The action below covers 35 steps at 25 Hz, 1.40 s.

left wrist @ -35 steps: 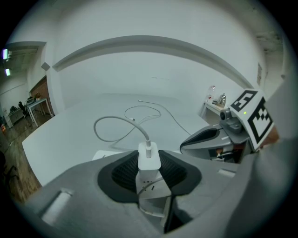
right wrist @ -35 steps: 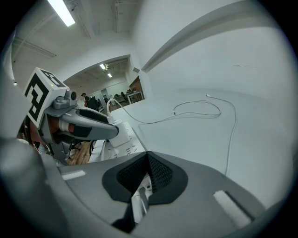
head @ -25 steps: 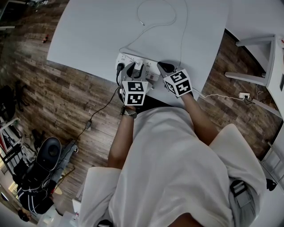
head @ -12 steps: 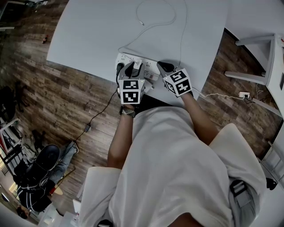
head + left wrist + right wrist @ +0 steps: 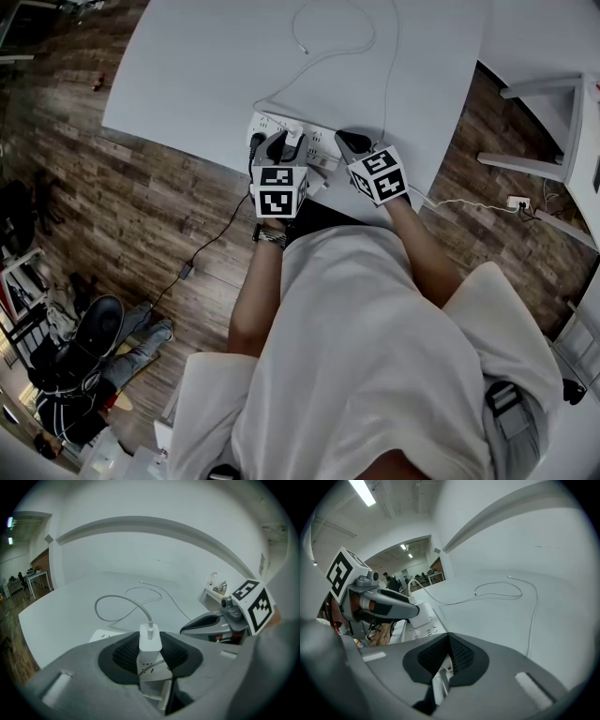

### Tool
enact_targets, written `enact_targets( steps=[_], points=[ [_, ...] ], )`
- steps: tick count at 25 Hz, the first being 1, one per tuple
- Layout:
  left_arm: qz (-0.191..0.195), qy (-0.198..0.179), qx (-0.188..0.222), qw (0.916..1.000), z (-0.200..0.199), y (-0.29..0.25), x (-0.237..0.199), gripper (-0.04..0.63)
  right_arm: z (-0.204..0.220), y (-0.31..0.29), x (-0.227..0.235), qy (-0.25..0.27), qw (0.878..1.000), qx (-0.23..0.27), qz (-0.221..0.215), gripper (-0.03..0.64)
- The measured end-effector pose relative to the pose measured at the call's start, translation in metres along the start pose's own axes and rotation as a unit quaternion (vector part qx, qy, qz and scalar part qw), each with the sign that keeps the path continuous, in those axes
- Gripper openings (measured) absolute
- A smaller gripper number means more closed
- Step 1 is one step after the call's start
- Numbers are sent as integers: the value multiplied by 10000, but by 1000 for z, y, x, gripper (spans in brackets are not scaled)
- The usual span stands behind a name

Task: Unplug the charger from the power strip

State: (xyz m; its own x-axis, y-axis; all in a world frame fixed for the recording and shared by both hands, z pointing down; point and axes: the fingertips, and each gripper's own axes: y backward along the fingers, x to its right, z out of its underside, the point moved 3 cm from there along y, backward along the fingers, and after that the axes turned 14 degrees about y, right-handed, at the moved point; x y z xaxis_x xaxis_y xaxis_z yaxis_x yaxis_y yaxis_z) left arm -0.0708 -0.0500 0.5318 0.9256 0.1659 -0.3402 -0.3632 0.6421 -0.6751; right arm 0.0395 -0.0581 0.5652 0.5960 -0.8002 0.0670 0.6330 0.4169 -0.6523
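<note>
The white power strip (image 5: 319, 141) lies along the near edge of the white table (image 5: 206, 66). A white charger (image 5: 150, 639) stands on the strip, and its thin cable (image 5: 328, 52) loops away over the table. My left gripper (image 5: 281, 145) is shut on the charger, one pad on each side. In the left gripper view the strip (image 5: 105, 634) shows just below and to the left. My right gripper (image 5: 345, 141) is shut, its tips down on the strip's right end. In the right gripper view its pads (image 5: 457, 656) meet over the strip (image 5: 419, 632).
A black plug (image 5: 255, 141) sits in the strip's left end, and its cord drops to the wooden floor. A second white table (image 5: 562, 112) stands at the right. A small socket block (image 5: 516, 202) lies on the floor. An office chair (image 5: 94, 328) is at lower left.
My left gripper has rolled a little about its own axis while still on the charger. The right gripper has kept still. The chair and a person at lower left have shifted.
</note>
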Motion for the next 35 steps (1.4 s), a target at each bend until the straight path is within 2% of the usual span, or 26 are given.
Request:
enact_targets(
  steps=[6,14,16,19,23,25,31,35],
  points=[
    [-277,-429,191,9985,0,1,4,140,-1,2,0,2,10000,11,-3,2],
    [-437,-1043,126,9935,0,-1,10,140,-2,1,1,1,10000,-17,-9,2],
    [-453,-1092,121,9929,0,-1,9,140,-3,0,1,-1,10000,-25,-6,2],
    [-395,-939,134,9947,0,-1,9,140,-2,0,0,5,10000,-30,-8,2],
    [-270,-439,169,9985,-1,0,5,140,-2,1,1,8,10000,-33,-6,2],
    [-223,-309,181,9991,-1,1,4,140,-1,2,1,4,10000,-33,-2,2],
    [-98,-118,205,9997,-2,1,3,140,-1,2,2,11,10000,-23,11,2],
    [-140,-189,223,9995,0,3,2,140,-1,2,-1,16,10000,-14,18,2]
  ],
)
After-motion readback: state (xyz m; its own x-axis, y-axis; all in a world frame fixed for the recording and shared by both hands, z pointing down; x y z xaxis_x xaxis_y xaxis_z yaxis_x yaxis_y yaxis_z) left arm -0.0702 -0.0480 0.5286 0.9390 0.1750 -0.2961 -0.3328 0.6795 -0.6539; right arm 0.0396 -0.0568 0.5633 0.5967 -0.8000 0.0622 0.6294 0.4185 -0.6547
